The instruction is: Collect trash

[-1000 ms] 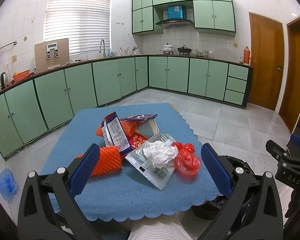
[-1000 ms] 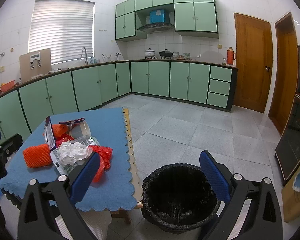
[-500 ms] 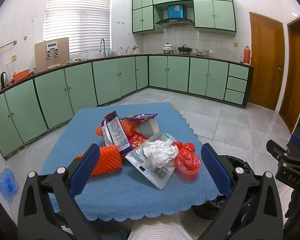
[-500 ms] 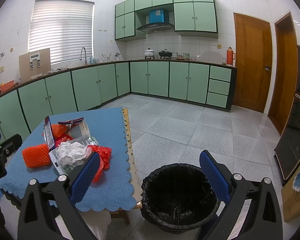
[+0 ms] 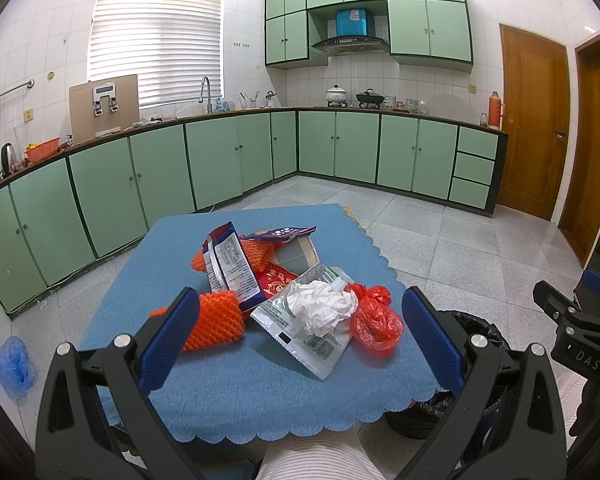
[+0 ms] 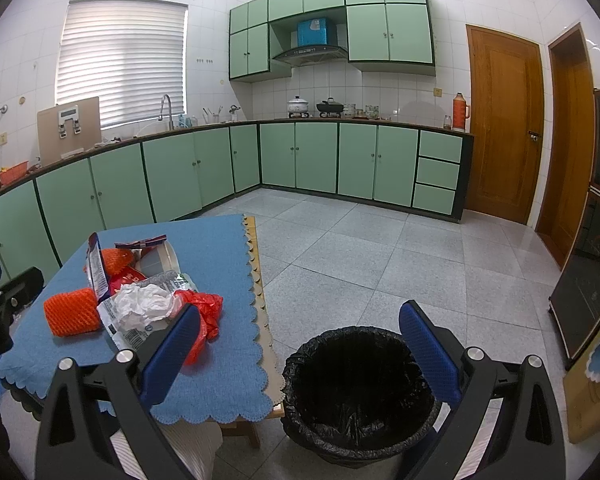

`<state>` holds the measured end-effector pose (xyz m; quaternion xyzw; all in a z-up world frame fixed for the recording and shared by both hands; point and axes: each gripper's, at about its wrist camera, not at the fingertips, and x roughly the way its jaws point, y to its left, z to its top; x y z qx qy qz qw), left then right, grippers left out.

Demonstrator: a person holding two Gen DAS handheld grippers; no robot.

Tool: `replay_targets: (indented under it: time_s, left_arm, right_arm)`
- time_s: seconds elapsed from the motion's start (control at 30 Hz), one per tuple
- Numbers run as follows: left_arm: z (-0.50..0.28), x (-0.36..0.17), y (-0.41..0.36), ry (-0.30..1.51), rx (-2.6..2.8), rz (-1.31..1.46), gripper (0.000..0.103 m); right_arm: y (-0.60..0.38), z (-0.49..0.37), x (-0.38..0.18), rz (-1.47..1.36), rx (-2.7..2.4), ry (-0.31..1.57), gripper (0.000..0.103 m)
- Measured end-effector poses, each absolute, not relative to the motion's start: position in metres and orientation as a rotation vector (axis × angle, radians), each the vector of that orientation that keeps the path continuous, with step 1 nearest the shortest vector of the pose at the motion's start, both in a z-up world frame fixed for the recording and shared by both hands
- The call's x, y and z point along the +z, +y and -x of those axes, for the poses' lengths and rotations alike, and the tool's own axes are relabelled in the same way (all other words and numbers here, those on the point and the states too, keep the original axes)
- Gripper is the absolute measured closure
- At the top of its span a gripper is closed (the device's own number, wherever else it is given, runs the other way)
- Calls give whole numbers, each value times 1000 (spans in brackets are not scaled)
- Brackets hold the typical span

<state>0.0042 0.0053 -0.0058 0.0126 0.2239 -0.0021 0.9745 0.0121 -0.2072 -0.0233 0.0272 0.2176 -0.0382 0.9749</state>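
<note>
- Left gripper (image 5: 300, 328): jaws spread wide, holding nothing, poised above the near edge of the blue tablecloth (image 5: 260, 392).
- Right gripper (image 6: 300, 344): jaws spread wide, holding nothing, above the black-lined trash bin (image 6: 356, 392) on the floor just beside the table.
- Trash pile, mid-cloth: crumpled white tissue (image 5: 322, 308) on a silver-green wrapper (image 5: 312, 340); red plastic bag (image 5: 376, 322) touching its right; orange foam net (image 5: 216, 320) at left; blue-white snack packet (image 5: 230, 264) leaning upright behind.
- Surroundings: green kitchen cabinets (image 5: 160, 180), wooden door (image 6: 504, 128).
</note>
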Motion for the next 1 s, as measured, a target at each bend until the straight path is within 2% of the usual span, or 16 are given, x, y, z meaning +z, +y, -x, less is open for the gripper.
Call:
replay_targets:
  time_s: [0.33, 0.9, 1.0]
  left_arm:
    - [-5, -10, 10, 442, 8, -36, 5]
    - [-46, -62, 53, 444, 97, -57, 5]
    - [-51, -70, 57, 451, 95, -53, 5]
  right_arm:
    - [-210, -14, -25, -47, -81, 440, 6]
    - [-174, -70, -59, -28, 60, 445, 6]
    - [-162, -84, -71, -30, 94, 464, 13]
